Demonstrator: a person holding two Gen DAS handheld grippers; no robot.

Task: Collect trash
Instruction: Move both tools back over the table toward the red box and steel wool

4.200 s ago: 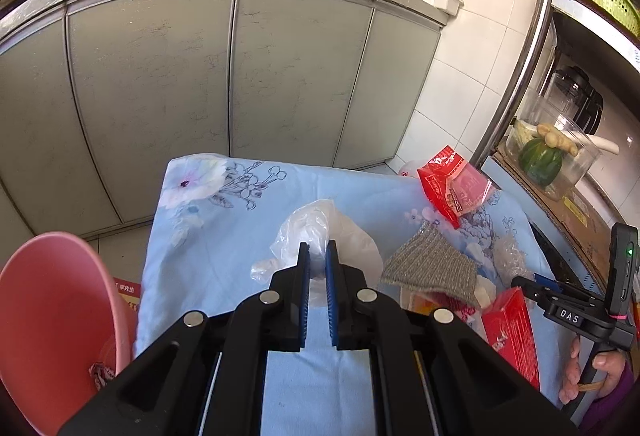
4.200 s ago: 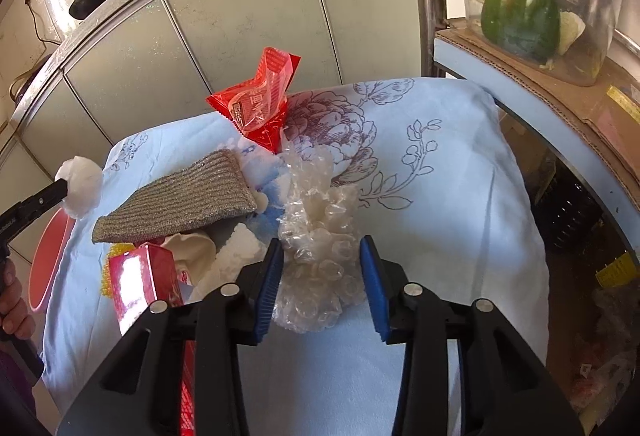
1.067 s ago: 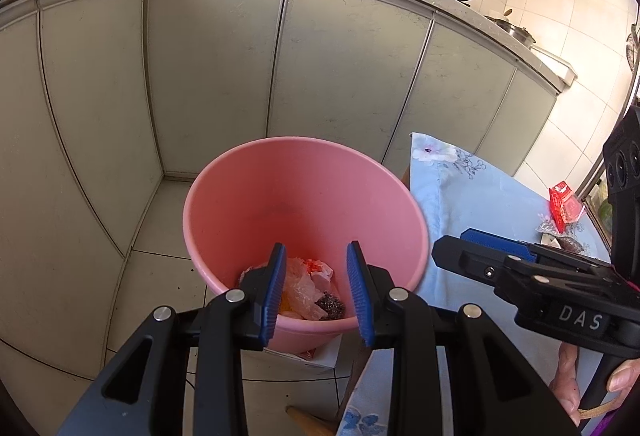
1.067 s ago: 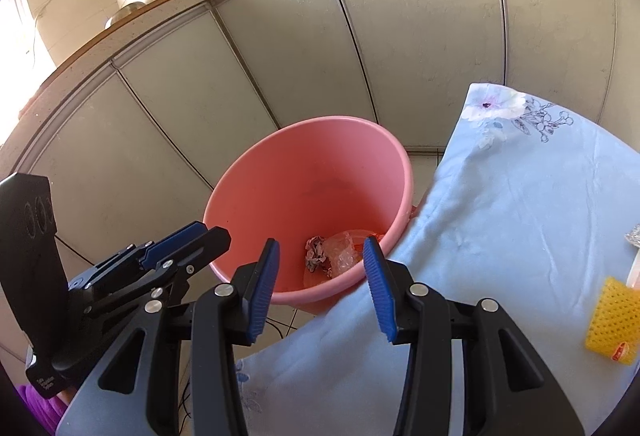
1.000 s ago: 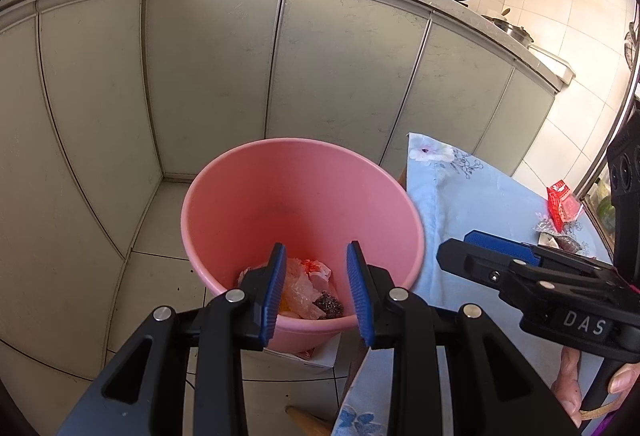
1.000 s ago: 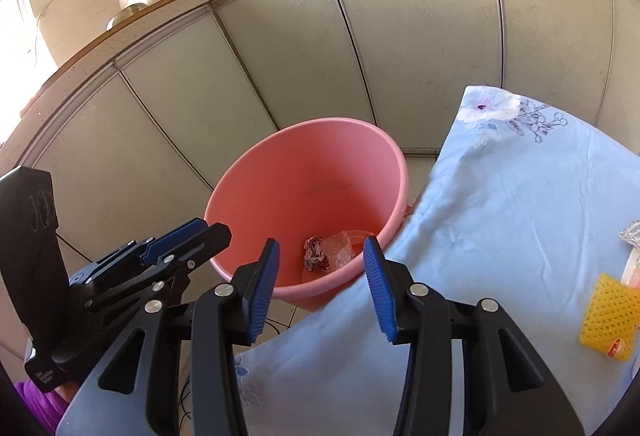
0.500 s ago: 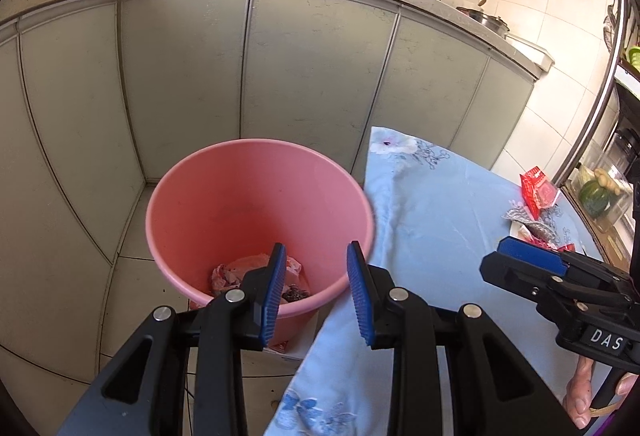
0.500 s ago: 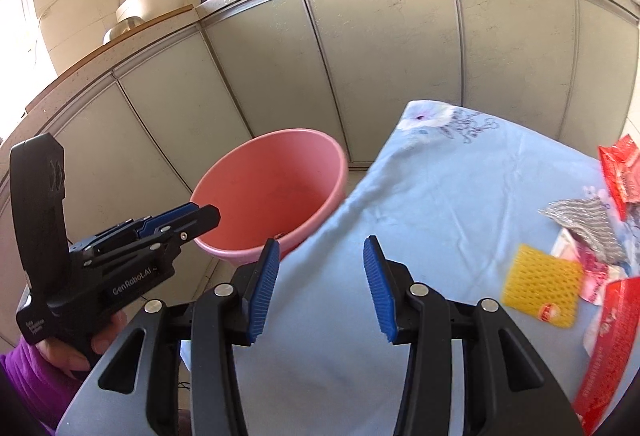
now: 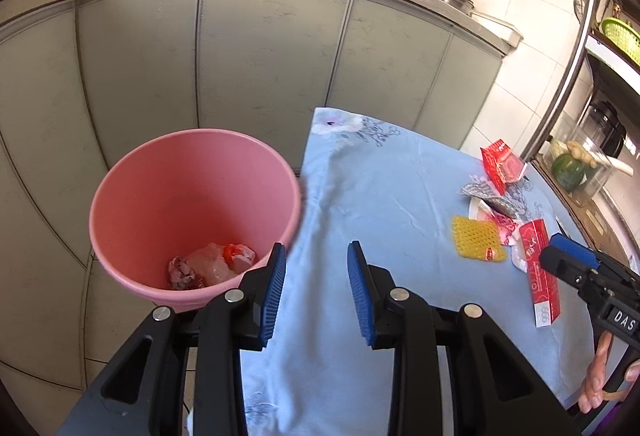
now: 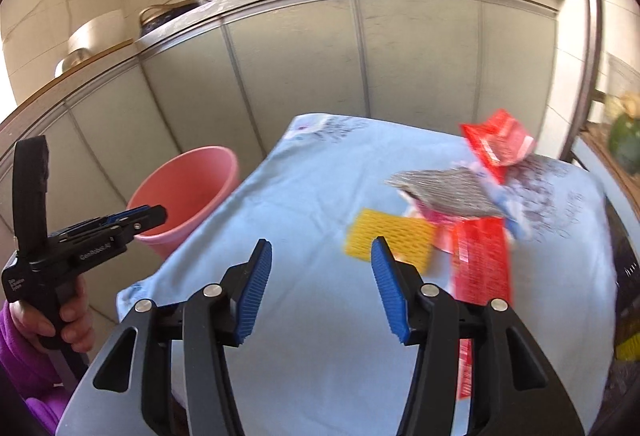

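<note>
Left cam: left tongs sit partly open with nothing in them, over the edge of the blue cloth. Pink bucket has scraps at the bottom.

Right cam: right tongs are opening, empty, aimed at the yellow net and red wrappers.

Black plastic left gripper with ribbed blue finger pads, silver screw heads on the linkages, matching right gripper marked DAS in white, pistol-style black handles, purple sleeve at the left hand
</note>
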